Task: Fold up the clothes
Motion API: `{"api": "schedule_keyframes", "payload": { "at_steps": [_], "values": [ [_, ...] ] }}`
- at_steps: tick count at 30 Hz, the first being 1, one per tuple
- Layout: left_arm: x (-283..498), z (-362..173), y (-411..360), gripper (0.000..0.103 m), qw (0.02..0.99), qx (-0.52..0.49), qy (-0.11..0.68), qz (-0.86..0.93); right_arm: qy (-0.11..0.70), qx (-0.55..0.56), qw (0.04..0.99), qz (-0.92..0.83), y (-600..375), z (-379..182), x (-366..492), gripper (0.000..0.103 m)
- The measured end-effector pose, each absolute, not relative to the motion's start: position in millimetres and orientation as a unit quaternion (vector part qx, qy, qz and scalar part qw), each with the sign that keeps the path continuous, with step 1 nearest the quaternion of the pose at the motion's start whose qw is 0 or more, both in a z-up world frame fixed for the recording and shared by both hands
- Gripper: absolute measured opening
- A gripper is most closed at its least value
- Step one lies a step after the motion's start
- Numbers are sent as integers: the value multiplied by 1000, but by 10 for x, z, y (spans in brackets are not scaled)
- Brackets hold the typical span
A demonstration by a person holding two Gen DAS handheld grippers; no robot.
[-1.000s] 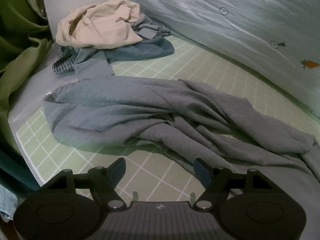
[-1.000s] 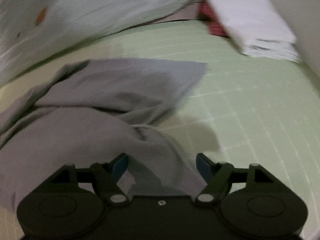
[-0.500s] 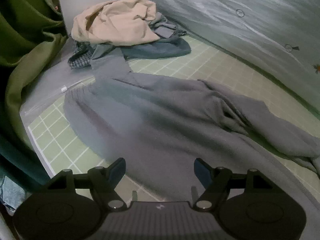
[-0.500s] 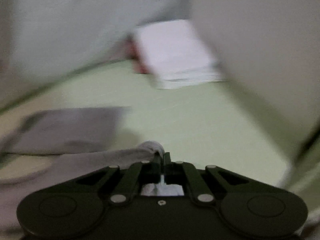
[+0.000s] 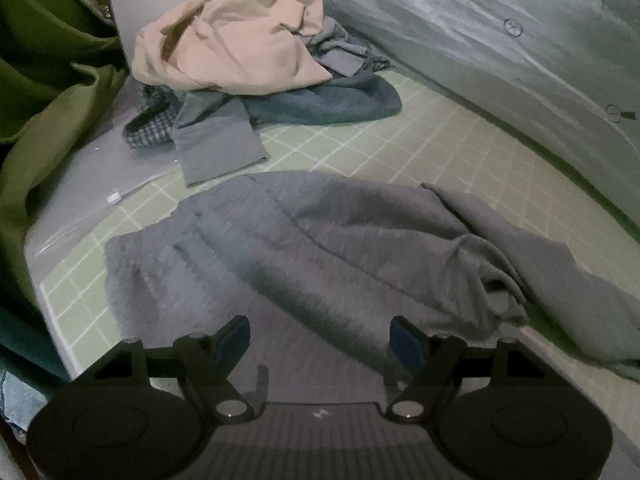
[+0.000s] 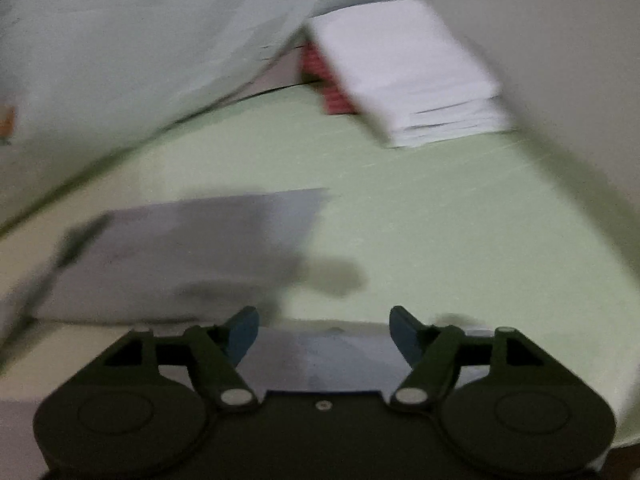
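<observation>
A grey garment [image 5: 340, 248] lies rumpled across the green checked sheet [image 5: 420, 140], bunched into folds at the right. My left gripper [image 5: 320, 340] is open and empty, low over the garment's near edge. In the blurred right wrist view the same grey garment [image 6: 180, 248] lies flat at the left, with a strip of it under the fingers. My right gripper [image 6: 324, 334] is open and holds nothing.
A pile of clothes with a beige piece [image 5: 228, 40] on top sits at the back left. A green curtain [image 5: 40, 100] hangs at the left. A pale quilt [image 5: 500, 40] runs along the back. A white folded stack [image 6: 408, 72] lies at the far right.
My right gripper was shut on the grey garment half a second ago and has opened and let it go. The garment has shifted towards the left gripper, clear of the pile.
</observation>
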State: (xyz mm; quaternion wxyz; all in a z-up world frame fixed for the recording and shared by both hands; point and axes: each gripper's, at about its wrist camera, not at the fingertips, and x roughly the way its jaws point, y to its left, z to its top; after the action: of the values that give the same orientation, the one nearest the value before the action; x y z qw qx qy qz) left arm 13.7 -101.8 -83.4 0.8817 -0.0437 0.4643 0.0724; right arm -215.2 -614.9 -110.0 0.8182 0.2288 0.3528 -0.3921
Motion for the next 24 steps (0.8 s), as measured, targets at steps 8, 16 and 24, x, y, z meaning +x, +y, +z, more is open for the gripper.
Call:
{"api": "schedule_keyframes", "payload": {
  "at_steps": [8, 16, 24],
  "values": [
    [649, -1039, -1158, 81, 866, -51, 491, 87, 378, 271, 789, -403, -6365, -1398, -1533, 77],
    [806, -1259, -1289, 87, 849, -31, 520, 92, 422, 224, 802, -359, -6475, -1321, -1260, 4],
    [875, -1299, -1285, 96, 843, -37, 527, 99, 306, 277, 847, -335, -7186, -446, -652, 4]
  ]
}}
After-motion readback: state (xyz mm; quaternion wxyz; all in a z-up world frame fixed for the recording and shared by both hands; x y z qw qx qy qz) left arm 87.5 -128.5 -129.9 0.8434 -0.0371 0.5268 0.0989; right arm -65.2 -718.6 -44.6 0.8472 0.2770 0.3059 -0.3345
